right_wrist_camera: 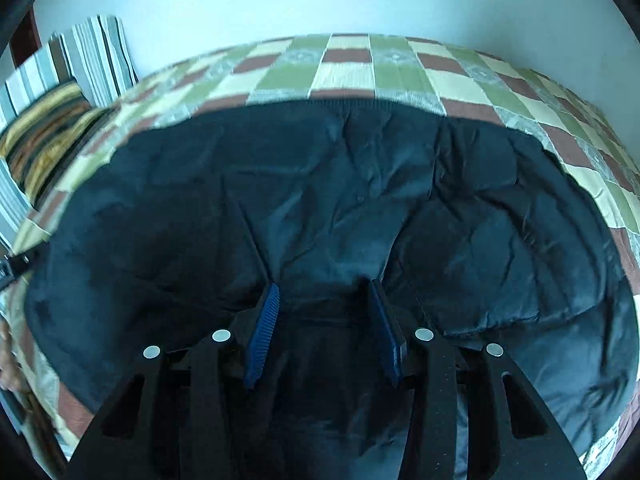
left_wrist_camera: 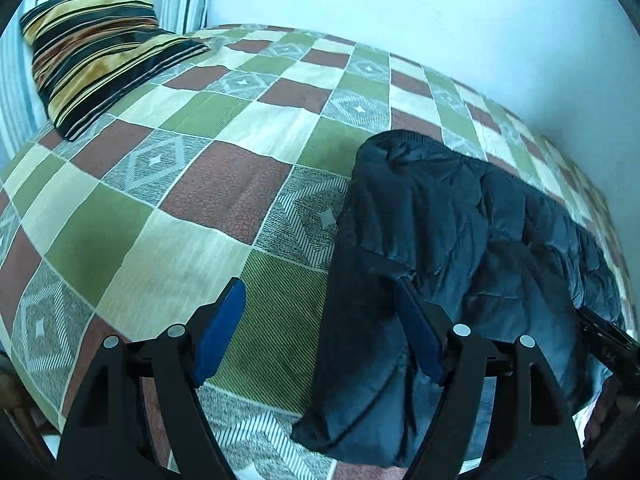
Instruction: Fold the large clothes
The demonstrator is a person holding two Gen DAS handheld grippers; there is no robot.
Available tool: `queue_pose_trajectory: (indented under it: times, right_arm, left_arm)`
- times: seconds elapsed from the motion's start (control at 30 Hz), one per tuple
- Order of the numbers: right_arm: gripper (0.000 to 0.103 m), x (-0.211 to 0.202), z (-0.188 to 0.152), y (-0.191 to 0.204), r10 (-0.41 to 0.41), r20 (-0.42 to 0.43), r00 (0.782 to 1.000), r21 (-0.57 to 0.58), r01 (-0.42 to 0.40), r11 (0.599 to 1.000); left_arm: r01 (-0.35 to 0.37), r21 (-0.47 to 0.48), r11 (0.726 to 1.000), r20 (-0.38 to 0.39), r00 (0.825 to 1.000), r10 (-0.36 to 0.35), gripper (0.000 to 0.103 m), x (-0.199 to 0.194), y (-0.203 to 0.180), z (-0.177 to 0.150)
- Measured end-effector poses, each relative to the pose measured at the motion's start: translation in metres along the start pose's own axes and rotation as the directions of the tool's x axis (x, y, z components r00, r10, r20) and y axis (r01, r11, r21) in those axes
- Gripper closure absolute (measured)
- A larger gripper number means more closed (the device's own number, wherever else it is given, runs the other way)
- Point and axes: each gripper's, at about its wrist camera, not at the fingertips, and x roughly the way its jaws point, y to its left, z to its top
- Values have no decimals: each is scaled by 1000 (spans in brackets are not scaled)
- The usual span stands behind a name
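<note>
A dark navy padded jacket (left_wrist_camera: 440,240) lies on the checked quilt (left_wrist_camera: 180,184) of a bed, at the right of the left wrist view. My left gripper (left_wrist_camera: 320,284) hangs open and wide over the jacket's left edge. One blue pad is above the quilt and the other above the jacket, and neither presses on anything. In the right wrist view the jacket (right_wrist_camera: 320,168) fills the middle. My right gripper (right_wrist_camera: 324,283) is half closed on a thick fold of it, and creases run from the cloth into both pads. A black part of the right gripper (left_wrist_camera: 604,336) shows at the right edge.
A dark pillow with gold stripes (left_wrist_camera: 96,52) lies at the quilt's far left corner, also seen as the pillow (right_wrist_camera: 44,132). Behind it stand blue-and-white striped cushions (right_wrist_camera: 92,52). A pale wall (left_wrist_camera: 400,8) runs along the bed's far side. The quilt's near edge (left_wrist_camera: 256,468) is close below the left gripper.
</note>
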Motion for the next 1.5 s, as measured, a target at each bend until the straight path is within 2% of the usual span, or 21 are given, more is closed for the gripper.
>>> queue_pose_trajectory:
  times: [0.1,0.37,0.53,0.67,0.8,0.83,1.03,1.17,1.37,1.5]
  right_arm:
    - [57,3,-3,3,-17,5,1000,-12,17,1000]
    - [57,6,-4,3,-17,10,1000,-8,17,1000]
    - [57,7,-5,3,-19,13,1000,-7,19,1000]
    - [57,7,-6,3,-20,18,1000,-8,20,1000]
    - [57,5,-4,2,-22,20,1000,-10,23,1000]
    - [57,5,-4,1,-22,21,1000,-9,22,1000]
    - [57,4,-4,4,-30,26,999,-10,30,1000]
    - [57,5,-4,6,-36,33,999,-10,37,999]
    - [57,5,-5,7,-39,44,998,-14,40,999]
    - [57,4,-5,8,-43,48,998,-11,43,999]
  left_arm:
    - [2,12,1000,-8,1000,-2,23,4,-2,3]
    - [4,76,997,-38,999,-1,21,15,-10,9]
    - [60,70,996,-85,995,-54,20,20,-9,14]
    - [148,50,988,-90,986,-143,20,14,-10,15]
    - [139,93,986,-137,983,-125,17,28,-17,8]
    - [141,91,986,-145,981,-127,14,31,-17,7]
    - [180,45,983,-184,968,-169,13,51,-16,13]
    - [172,106,979,-216,966,-146,12,62,-25,12]
    - [168,141,976,-216,967,-135,11,53,-23,18]
    - [198,144,970,-262,953,-156,11,59,-20,21]
